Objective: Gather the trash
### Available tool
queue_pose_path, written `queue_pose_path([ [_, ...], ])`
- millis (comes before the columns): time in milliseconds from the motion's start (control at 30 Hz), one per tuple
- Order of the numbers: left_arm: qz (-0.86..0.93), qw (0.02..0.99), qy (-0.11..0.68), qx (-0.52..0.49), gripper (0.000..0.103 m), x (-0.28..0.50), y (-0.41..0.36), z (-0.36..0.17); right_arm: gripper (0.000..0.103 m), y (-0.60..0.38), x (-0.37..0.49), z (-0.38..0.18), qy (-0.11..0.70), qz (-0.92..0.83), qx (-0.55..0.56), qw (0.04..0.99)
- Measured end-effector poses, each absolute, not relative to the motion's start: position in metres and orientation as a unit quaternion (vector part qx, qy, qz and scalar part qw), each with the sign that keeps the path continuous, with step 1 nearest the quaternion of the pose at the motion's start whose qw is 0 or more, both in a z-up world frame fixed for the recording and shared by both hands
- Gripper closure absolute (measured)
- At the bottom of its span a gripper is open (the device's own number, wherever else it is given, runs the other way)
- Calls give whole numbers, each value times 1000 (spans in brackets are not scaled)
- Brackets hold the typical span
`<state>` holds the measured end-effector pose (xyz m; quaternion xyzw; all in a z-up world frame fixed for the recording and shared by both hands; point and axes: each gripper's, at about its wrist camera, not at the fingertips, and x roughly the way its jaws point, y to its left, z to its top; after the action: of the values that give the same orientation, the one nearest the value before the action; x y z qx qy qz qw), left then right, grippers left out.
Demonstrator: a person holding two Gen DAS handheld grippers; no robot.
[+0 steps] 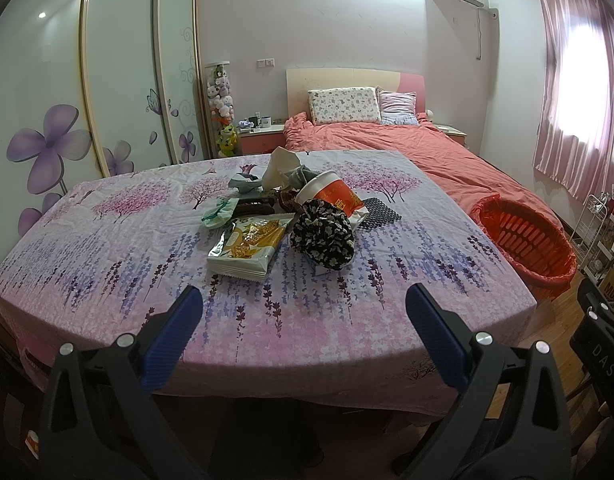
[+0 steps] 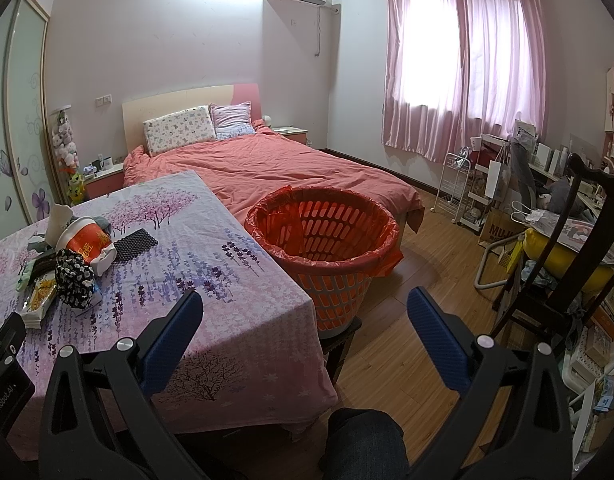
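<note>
Through the left wrist view we are holding the left gripper (image 1: 303, 300) above the near edge of the table (image 1: 107, 280), its fingers spread wide and carrying nothing. The trash is lying in a heap at the middle of the flowered cloth: a snack packet (image 1: 247, 248) nearest us, a dark flowered bundle (image 1: 325, 240) just beside it, an orange-and-white cup (image 1: 331, 196) tipped behind, and crumpled paper (image 1: 281, 168) further back. None of it is being lifted yet. Through the right wrist view we are keeping the right gripper (image 2: 305, 302) spread and empty too, pointing toward the orange basket (image 2: 323, 236), which is standing on a low stool just beside the table's right edge. Its red liner is showing no trash inside, so we are judging the collecting as not yet begun, with the whole heap left to move.
</note>
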<state>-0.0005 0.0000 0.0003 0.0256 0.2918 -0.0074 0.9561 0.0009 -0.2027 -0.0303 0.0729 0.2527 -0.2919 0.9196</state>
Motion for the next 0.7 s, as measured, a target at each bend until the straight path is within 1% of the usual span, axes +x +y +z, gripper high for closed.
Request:
queue_pose_path([
  [433, -4, 956, 293, 17, 4, 1, -1, 4, 2, -205, 6, -33, 253, -281, 78, 923],
  [700, 20, 957, 290, -4, 4, 27, 33, -4, 2, -194, 26, -37, 265, -245, 83, 929],
])
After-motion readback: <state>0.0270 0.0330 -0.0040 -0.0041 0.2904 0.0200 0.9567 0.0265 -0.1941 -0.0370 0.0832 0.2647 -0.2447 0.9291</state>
